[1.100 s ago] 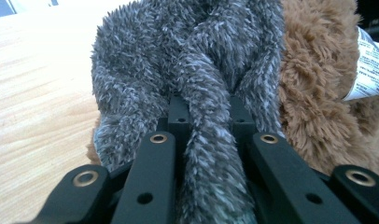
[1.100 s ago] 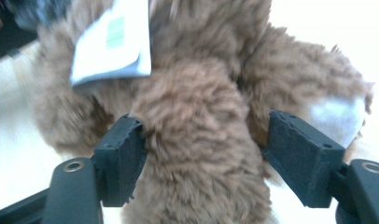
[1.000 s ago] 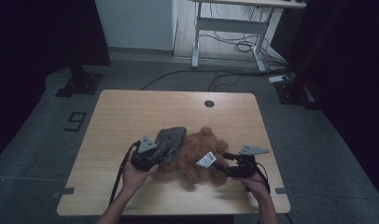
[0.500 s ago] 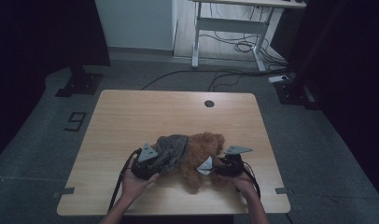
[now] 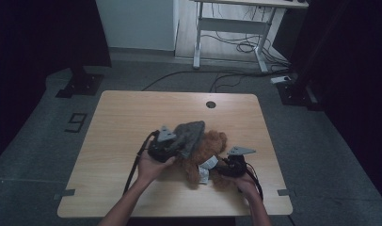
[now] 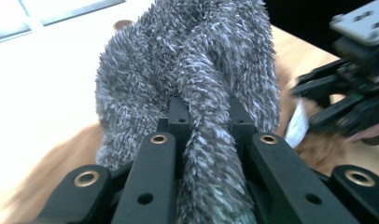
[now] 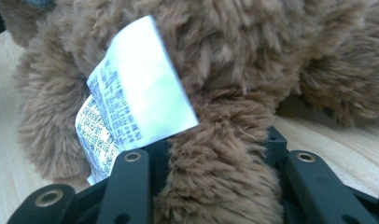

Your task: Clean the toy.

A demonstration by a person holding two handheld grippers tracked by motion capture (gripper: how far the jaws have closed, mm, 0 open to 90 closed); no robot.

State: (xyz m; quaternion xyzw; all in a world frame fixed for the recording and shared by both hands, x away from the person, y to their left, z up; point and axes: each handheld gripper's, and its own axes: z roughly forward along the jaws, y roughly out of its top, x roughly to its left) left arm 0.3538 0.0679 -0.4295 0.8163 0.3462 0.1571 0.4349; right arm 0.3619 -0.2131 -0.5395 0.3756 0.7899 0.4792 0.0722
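Note:
A brown plush bear (image 5: 211, 145) lies on the wooden table (image 5: 132, 117), a white printed label (image 5: 206, 165) at its near side. My left gripper (image 5: 176, 147) is shut on a fuzzy grey knitted garment (image 5: 191, 133), held over the bear's left part; in the left gripper view a fold of the garment (image 6: 197, 60) is pinched between the jaws of that gripper (image 6: 206, 112). My right gripper (image 5: 218, 168) has just been closing and now squeezes a limb of the bear (image 7: 253, 56) beside the label (image 7: 136, 98), as the right gripper view shows around the gripper (image 7: 215, 140).
A round cable hole (image 5: 210, 104) sits near the table's far edge. Beyond the table stand a white desk frame (image 5: 229, 33) with loose cables on the floor and dark stands (image 5: 81, 82) at both sides. Bare tabletop stretches left and far of the bear.
The left gripper has carried the grey garment right and upward over the bear. The right gripper slid left onto the bear and its jaws closed on a limb.

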